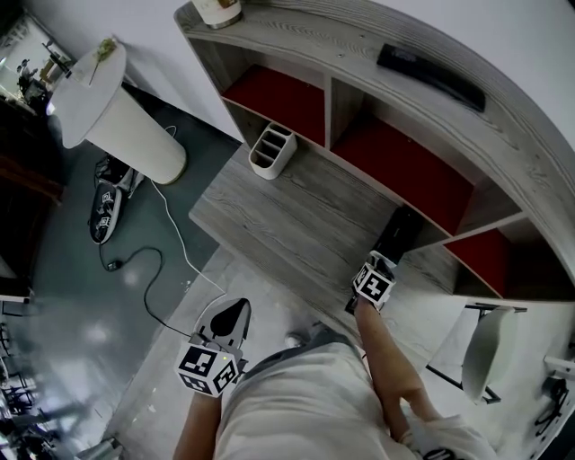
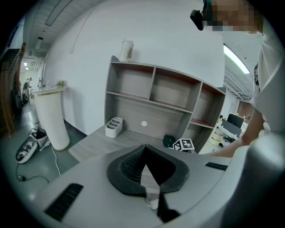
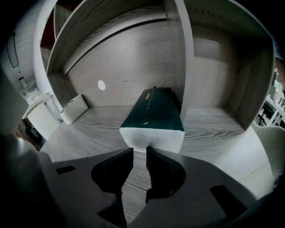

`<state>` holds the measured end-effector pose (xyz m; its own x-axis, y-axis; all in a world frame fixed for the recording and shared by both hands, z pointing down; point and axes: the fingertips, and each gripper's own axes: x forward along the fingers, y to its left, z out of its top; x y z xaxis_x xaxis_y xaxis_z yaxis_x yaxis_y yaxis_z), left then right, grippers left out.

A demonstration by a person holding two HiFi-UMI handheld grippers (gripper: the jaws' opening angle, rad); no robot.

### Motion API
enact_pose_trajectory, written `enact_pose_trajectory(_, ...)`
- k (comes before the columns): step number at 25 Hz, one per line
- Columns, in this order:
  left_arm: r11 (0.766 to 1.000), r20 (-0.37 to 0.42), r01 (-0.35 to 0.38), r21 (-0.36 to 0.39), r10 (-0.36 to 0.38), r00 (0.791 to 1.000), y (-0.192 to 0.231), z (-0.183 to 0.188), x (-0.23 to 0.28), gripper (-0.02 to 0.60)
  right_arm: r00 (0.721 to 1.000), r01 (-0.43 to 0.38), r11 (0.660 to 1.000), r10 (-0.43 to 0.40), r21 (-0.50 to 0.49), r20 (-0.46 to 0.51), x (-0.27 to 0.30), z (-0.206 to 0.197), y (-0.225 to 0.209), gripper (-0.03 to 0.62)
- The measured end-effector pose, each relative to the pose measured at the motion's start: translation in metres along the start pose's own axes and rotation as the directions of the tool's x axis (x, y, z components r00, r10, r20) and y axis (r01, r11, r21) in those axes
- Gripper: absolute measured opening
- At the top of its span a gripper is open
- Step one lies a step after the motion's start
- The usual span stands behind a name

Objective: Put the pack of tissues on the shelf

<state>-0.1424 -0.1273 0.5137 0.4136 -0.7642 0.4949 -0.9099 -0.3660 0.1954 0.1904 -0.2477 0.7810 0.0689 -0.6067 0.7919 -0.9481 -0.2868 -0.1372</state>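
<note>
Barely started tbh: right tool [image 3: 139, 150] nipped shut on the pack of tissues [image 3: 153, 111] lying on the tabletop [image 3: 89, 129], shelf [image 1: 287, 99] move left, left tool [image 2: 143, 155] closed, empty.

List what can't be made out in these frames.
Right gripper: right gripper view; whether its pads press the pack of tissues cannot be told, the tips overlap its white end.
Print on the pack: too small to read, any view.
Flat black object on the shelf top: head view, too small to identify.
Jar: head view, cut off by the top edge.
</note>
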Motion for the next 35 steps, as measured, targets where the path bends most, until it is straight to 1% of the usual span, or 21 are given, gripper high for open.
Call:
enact_pose_trajectory(4,1.000,0.000,-0.020,-0.008,0.020,1.000,0.004,0.000,-0.001,0.015,0.999,0.022,0.999,-0.023,0.036,0.024,0.010,0.017,-0.010,0.109)
enact_pose_trajectory(7,1.000,-0.001,-0.029,-0.012,0.029,1.000,0.004,0.000,-0.001,0.015,0.999,0.021,0.999,-0.022,0.045,0.029,0.015,0.025,-0.015,0.104)
enact_pose_trajectory(16,1.000,0.006,-0.025,-0.013,0.025,1.000,0.000,0.006,0.007,0.015,1.000,-0.002,0.999,0.001,0.038,0.019,0.014,0.026,-0.010,0.101)
enact_pose_trajectory(17,1.000,0.007,-0.023,-0.012,0.023,1.000,-0.001,0.006,0.007,0.015,1.000,-0.007,1.000,0.006,0.031,0.020,0.013,0.027,-0.010,0.090)
enact_pose_trajectory(19,1.000,0.010,-0.018,-0.011,0.018,1.000,-0.003,0.006,0.007,0.015,1.000,-0.020,1.000,0.019,0.014,0.025,0.008,0.027,-0.007,0.061)
enact_pose_trajectory(21,1.000,0.016,-0.017,-0.011,0.017,1.000,-0.003,0.006,0.006,0.015,0.998,-0.048,0.999,0.048,-0.003,0.030,0.000,0.027,0.001,0.046)
enact_pose_trajectory(24,1.000,0.033,-0.019,-0.013,0.019,0.999,-0.003,0.007,0.003,0.015,0.991,-0.128,0.991,0.130,-0.045,0.034,-0.016,0.027,0.022,0.028)
enact_pose_trajectory(26,1.000,0.048,-0.022,-0.014,0.023,0.999,-0.001,0.008,0.000,0.015,0.977,-0.204,0.975,0.208,-0.086,0.043,-0.033,0.030,0.043,0.028)
enact_pose_trajectory(28,0.999,0.064,-0.029,-0.018,0.030,0.998,0.001,0.008,-0.005,0.015,0.951,-0.291,0.946,0.302,-0.142,0.065,-0.054,0.038,0.068,0.028)
enact_pose_trajectory(30,0.999,0.081,-0.037,-0.023,0.039,0.996,0.004,0.008,-0.010,0.015,0.916,-0.369,0.907,0.391,-0.202,0.083,-0.081,0.046,0.095,0.028)
enact_pose_trajectory(32,0.999,0.100,-0.043,-0.025,0.045,0.994,0.007,0.009,-0.019,0.015,0.883,-0.425,0.865,0.461,-0.265,0.088,-0.110,0.049,0.120,0.028)
enact_pose_trajectory(35,0.998,0.148,-0.064,-0.027,0.067,0.987,0.014,0.014,-0.033,0.015,0.824,-0.487,0.786,0.559,-0.381,0.099,-0.158,0.057,0.157,0.028)
